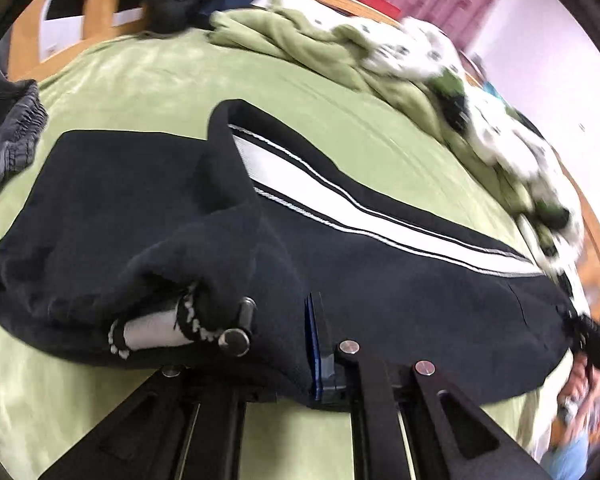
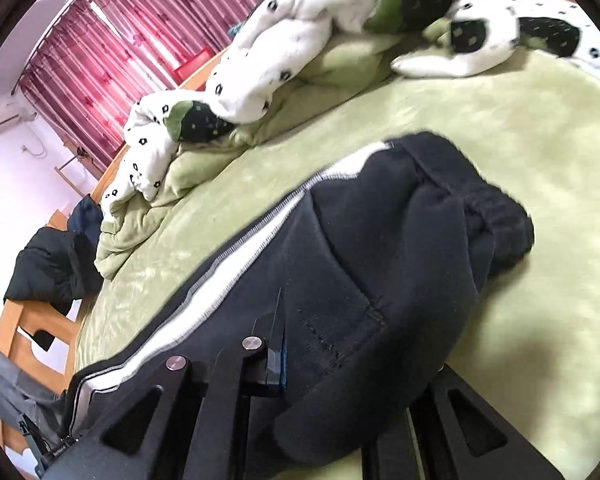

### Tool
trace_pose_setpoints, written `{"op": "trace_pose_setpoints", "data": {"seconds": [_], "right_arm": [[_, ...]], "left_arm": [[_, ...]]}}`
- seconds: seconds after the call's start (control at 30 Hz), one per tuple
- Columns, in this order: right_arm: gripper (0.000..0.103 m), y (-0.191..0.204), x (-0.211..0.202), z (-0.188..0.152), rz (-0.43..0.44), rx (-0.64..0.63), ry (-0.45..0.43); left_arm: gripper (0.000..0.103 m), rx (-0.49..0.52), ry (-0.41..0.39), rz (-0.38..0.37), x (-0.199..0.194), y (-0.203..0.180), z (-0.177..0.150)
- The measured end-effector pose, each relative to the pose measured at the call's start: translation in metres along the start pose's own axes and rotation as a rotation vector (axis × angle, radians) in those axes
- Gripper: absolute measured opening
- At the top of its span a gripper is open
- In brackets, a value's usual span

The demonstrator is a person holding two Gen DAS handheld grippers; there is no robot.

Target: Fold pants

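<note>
- Motion blur is softening both views for me; the quilt (image 1: 420, 56) along the far edge of the bed (image 1: 148, 80) is smearing in the left wrist view.
- In the left wrist view I am seeing the pants (image 1: 148, 208) lying across the green bed, white side stripe (image 1: 340, 216) facing up, one cuffed end bunched toward my camera.
- Cloth is covering the left gripper (image 1: 276, 340): only the blue-edged right finger (image 1: 314, 344) and a pin of the other are showing, the tips buried in fabric.
- I am reading the left gripper as clenched on the pants, cloth draped over and between its fingers.
- In the right wrist view the pants (image 2: 380, 240) are heaping over the right gripper (image 2: 340, 356); the waistband end is bunching beyond it on the bed (image 2: 520, 128).
- One finger (image 2: 278, 344) is pressing against the dark cloth; the other is wholly hidden beneath it.
- I am taking the right gripper as grasping the pants too, the fabric lifting over it.
- A grey garment (image 1: 8, 140) is lying at the left edge, cut off by the lens rim.
- A dark jacket (image 2: 52, 272) is sitting past the bed's far corner, red curtains (image 2: 112, 52) behind.
</note>
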State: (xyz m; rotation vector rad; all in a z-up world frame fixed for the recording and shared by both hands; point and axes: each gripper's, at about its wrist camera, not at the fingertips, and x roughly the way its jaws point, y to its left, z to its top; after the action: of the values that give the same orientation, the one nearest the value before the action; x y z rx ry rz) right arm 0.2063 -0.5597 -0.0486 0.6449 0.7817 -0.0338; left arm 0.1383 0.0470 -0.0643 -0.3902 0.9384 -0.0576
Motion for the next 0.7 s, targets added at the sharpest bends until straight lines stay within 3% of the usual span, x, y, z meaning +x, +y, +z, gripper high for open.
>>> {"op": "trace_pose_setpoints", "data": {"seconds": [0.23,0.37,0.43,0.5,0.57,0.63,0.7], "right_arm": [[0.011,-0.090,-0.093,-0.030,-0.043,0.028,0.028],[0.013,-0.138,-0.102,-0.062,-0.031,0.109,0.101],[0.016,-0.154,-0.099,-0.079,-0.024,0.136,0.116],[0.029,-0.158,-0.104,-0.090,-0.045,0.095,0.088],[0.045,-0.160,-0.116,-0.101,-0.082,0.069,0.064],[0.045,-0.163,-0.132,-0.109,-0.091,0.050,0.041],[0.053,-0.167,-0.147,-0.113,-0.102,0.029,0.029]], "left_arm": [[0.011,0.078,0.107,-0.039,-0.019,-0.014,-0.090],[0.014,-0.012,0.149,-0.042,-0.011,0.001,-0.097],[0.025,-0.051,0.162,-0.045,-0.012,0.010,-0.098],[0.035,-0.059,0.183,-0.008,-0.016,0.013,-0.103],[0.037,-0.031,0.176,-0.005,-0.026,0.016,-0.108],[0.056,-0.004,0.167,0.010,-0.035,0.019,-0.111],[0.062,0.009,0.137,0.027,-0.047,0.025,-0.117]]}}
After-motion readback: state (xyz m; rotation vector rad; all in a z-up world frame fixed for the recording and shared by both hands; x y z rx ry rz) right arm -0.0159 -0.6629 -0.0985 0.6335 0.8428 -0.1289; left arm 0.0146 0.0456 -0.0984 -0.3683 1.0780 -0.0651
